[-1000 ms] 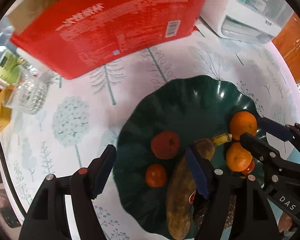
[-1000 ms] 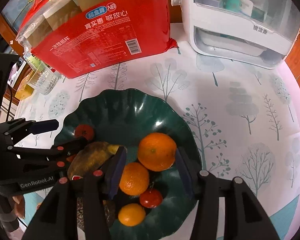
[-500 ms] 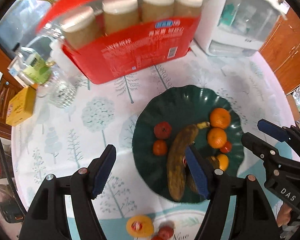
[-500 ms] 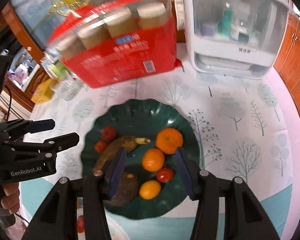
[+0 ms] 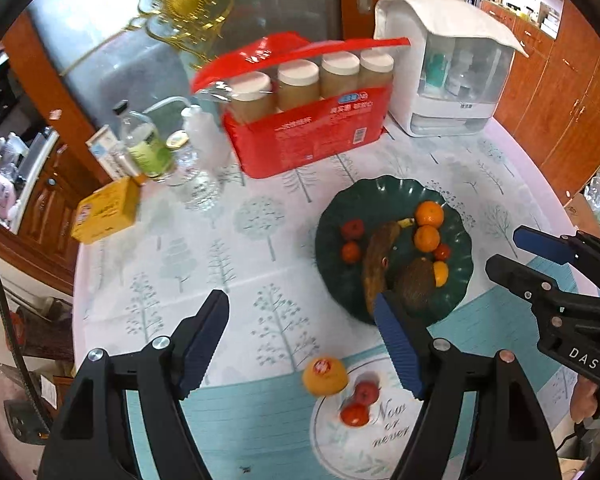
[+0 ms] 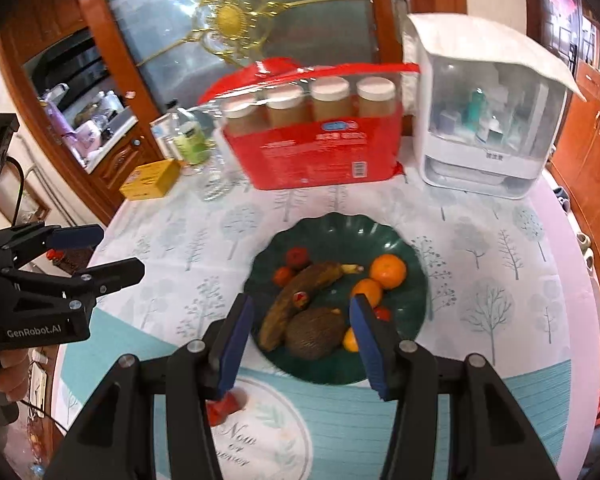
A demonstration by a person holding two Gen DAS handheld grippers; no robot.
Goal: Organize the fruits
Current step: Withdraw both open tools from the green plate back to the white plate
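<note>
Most fruit is gathered on the plate [image 5: 396,192]; an orange [image 5: 325,375] and two red fruits [image 5: 360,404] are left outside. Nothing is held by either gripper [image 5: 300,344] [image 6: 298,340]; both are parted.

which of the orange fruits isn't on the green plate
The one with the sticker, lying on the tablecloth beside two small red fruits. The other oranges sit on the green plate.
</note>
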